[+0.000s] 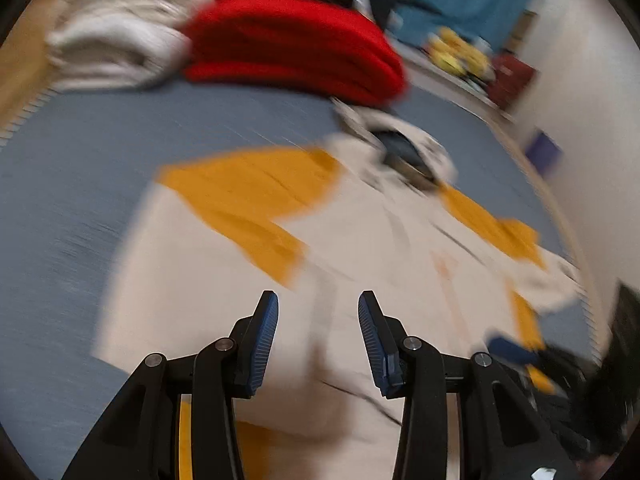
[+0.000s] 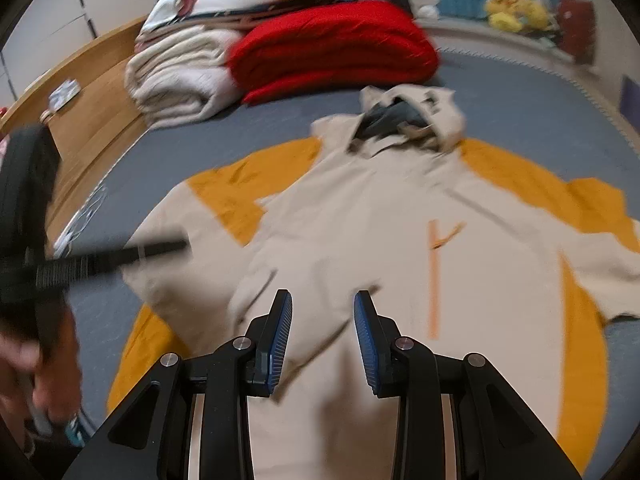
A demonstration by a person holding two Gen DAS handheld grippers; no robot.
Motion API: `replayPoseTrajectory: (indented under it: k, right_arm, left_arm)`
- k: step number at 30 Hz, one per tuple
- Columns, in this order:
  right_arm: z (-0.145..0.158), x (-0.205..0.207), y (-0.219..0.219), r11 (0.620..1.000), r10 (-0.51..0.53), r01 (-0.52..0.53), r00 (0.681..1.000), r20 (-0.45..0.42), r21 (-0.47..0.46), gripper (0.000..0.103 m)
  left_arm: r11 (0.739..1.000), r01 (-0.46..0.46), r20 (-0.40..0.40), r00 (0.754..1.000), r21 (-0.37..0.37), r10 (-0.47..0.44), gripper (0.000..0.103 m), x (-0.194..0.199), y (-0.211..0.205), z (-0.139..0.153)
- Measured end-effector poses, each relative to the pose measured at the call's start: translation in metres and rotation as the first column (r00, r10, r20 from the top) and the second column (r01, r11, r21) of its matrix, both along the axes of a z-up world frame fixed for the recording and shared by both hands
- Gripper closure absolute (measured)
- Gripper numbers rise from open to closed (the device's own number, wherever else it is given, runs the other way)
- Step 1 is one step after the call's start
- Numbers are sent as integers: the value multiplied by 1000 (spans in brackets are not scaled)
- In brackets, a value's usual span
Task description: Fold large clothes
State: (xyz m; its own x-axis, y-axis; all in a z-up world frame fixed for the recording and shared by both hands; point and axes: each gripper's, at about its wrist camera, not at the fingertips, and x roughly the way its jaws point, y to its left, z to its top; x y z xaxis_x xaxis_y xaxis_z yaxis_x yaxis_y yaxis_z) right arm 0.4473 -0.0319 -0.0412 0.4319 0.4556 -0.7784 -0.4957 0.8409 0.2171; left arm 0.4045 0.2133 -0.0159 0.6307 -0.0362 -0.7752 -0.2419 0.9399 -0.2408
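Two hand-held grippers hover over a large beige hooded jacket with mustard-yellow panels [image 2: 360, 216], which lies spread face up on a grey-blue bed cover [image 2: 520, 92], its hood [image 2: 412, 116] pointing towards the far end and both sleeves lying out to the sides. The left hand-held gripper [image 1: 318, 336] has its blue-padded jaws parted with only cloth visible below them, nothing pinched; its view is heavily smeared by motion. The right hand-held gripper [image 2: 322, 340] likewise stands spread above the lower body of the jacket, gripping nothing. Beyond the hood sit a folded red blanket [image 2: 336, 44] and a stack of cream-white folded bedding [image 2: 180, 76], well clear of the garment. Judging by the flat, unfolded layout, the folding has hardly begun: the step in hand looks like the approach for a first grasp. The next move probably calls for each gripper to come down onto an edge or a sleeve and pinch a single layer cleanly, so that the side can be carried across the middle without dragging the rest askew.
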Motion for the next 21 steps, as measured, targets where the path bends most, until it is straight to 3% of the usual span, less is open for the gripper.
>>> replayPoseTrajectory:
  k: [5,10,15,17,18,21]
  right_arm:
    - [-27,-17,45,987,149,-152,988,-42,-58,69]
    - [-55,-31,78,957,241,-250,968,-75,-146,69]
    - [-83,-47,96,889,299,-291,954,-34,-353,69]
    - [-86,-50,94,873,293,-265,956,5,-408,78]
    - [-84,-48,89,878,283,-255,959,11,-406,91]
    - [-64,-38,71,928,221,-194,974,51,-318,101]
  left_arm:
    - [987,-161,16,987,-16,161,64,-8,41,3]
    - [979,-206,37,978,-5,206,64,-12,62,10]
    - [972,-234,38,971,-15,235,64,-14,74,9]
    - [970,-244,38,969,-14,244,64,-13,77,9]
    - [968,-249,38,968,-13,249,64,-14,79,9]
    - [964,-265,37,963,-14,266,64,-15,84,9]
